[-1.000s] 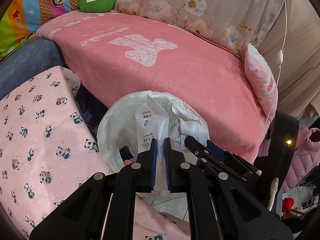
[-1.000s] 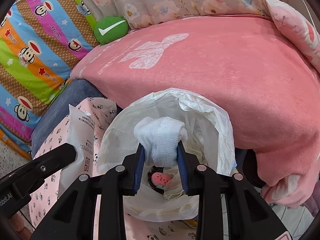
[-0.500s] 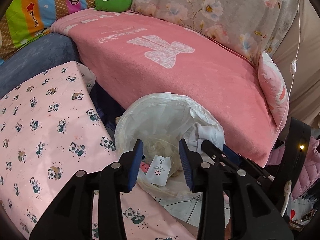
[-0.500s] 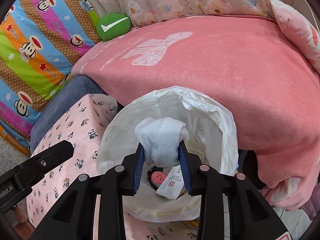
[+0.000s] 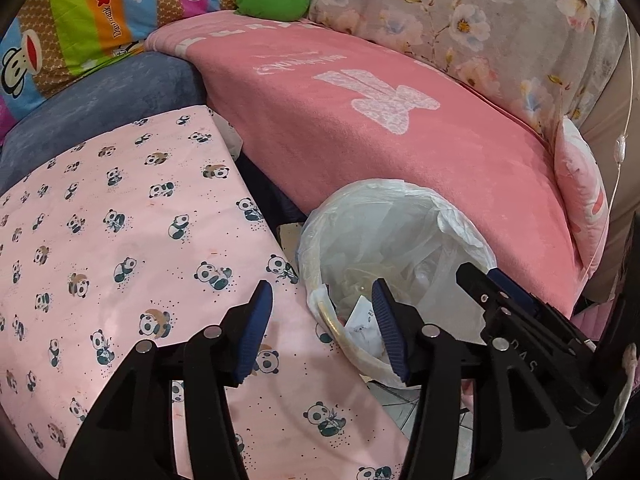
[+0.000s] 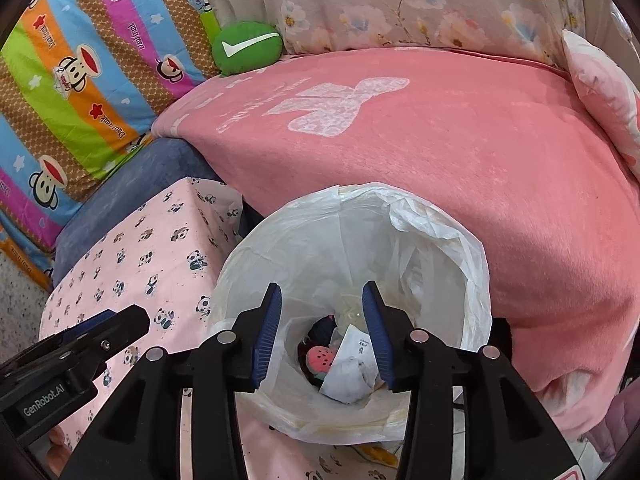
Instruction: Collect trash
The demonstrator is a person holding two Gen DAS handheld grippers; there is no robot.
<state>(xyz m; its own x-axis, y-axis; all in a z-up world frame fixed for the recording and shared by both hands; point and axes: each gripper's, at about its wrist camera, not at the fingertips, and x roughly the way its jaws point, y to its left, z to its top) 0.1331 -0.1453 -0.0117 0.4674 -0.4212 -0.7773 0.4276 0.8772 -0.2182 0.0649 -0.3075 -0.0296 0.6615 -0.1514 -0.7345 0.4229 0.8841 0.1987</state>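
Note:
A trash bin lined with a white plastic bag (image 6: 436, 240) stands between the panda-print table and the pink sofa; it also shows in the left wrist view (image 5: 400, 216). Inside lie a white paper packet (image 6: 356, 348), a white wad (image 6: 348, 376) and a pink watermelon-print item (image 6: 322, 360). My right gripper (image 6: 322, 338) is open and empty right above the bin's mouth. My left gripper (image 5: 322, 328) is open and empty, over the table edge at the bin's left rim. The packet also shows in the left wrist view (image 5: 362, 320).
A table with a pink panda-print cloth (image 5: 120, 240) lies left of the bin. A sofa with a pink blanket (image 6: 460, 140) is behind, with a green cushion (image 6: 246, 48), a striped cartoon pillow (image 6: 80, 80) and floral cover (image 5: 480, 32).
My left gripper opened, dropped the paper packet into the bin and drew back to the left. My right gripper opened and the white wad fell into the bin.

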